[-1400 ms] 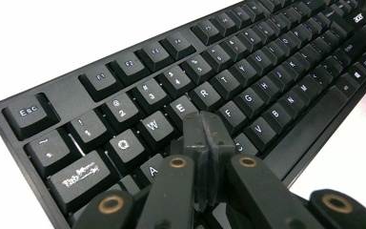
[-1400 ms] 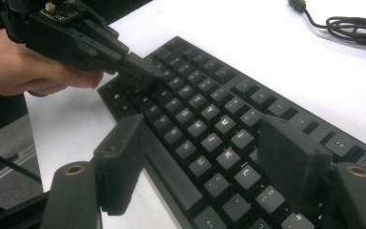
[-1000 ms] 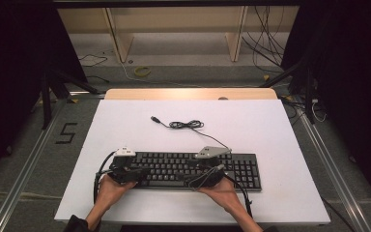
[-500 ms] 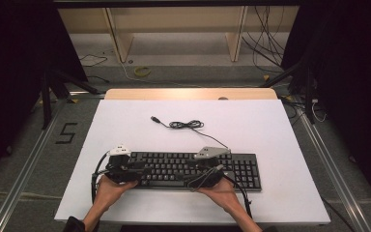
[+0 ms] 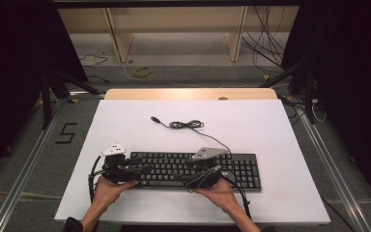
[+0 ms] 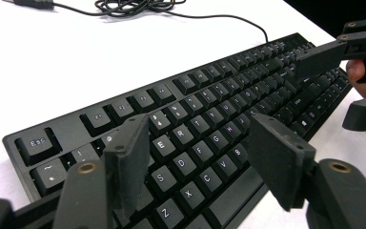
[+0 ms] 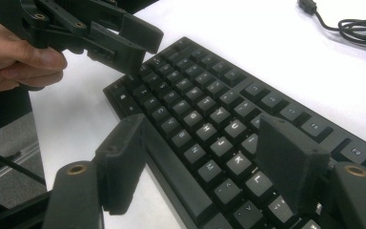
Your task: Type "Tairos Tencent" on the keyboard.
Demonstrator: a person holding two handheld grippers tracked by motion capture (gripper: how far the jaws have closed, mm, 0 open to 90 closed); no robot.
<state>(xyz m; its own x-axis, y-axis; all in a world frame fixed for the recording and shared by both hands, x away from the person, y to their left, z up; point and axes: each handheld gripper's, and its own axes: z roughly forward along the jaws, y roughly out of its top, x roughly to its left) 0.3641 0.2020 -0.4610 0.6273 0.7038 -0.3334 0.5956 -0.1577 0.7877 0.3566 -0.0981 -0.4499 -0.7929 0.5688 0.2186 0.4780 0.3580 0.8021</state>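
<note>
A black keyboard (image 5: 193, 169) lies across the near part of the white table (image 5: 270, 125). Its cable (image 5: 188, 124) coils behind it and ends in a loose plug (image 5: 155, 118). My left gripper (image 5: 141, 170) hovers over the keyboard's left end. Its jaws have just been opening, and in the left gripper view the gripper (image 6: 202, 160) is open, with only the letter keys (image 6: 205, 138) beneath it. My right gripper (image 5: 195, 172) is over the middle of the keyboard. It (image 7: 205, 162) is open astride the keyboard's front edge (image 7: 171, 157), not pressing on it.
Bare white table surface stretches behind and to the right of the keyboard. A wooden strip (image 5: 188, 94) edges the table's far side. Beyond it are shelving legs (image 5: 234, 38), floor cables (image 5: 142, 71) and dark stands at both sides.
My left gripper has shifted slightly at the keyboard's left end. The keyboard, its cable and my right gripper stay where they were.
</note>
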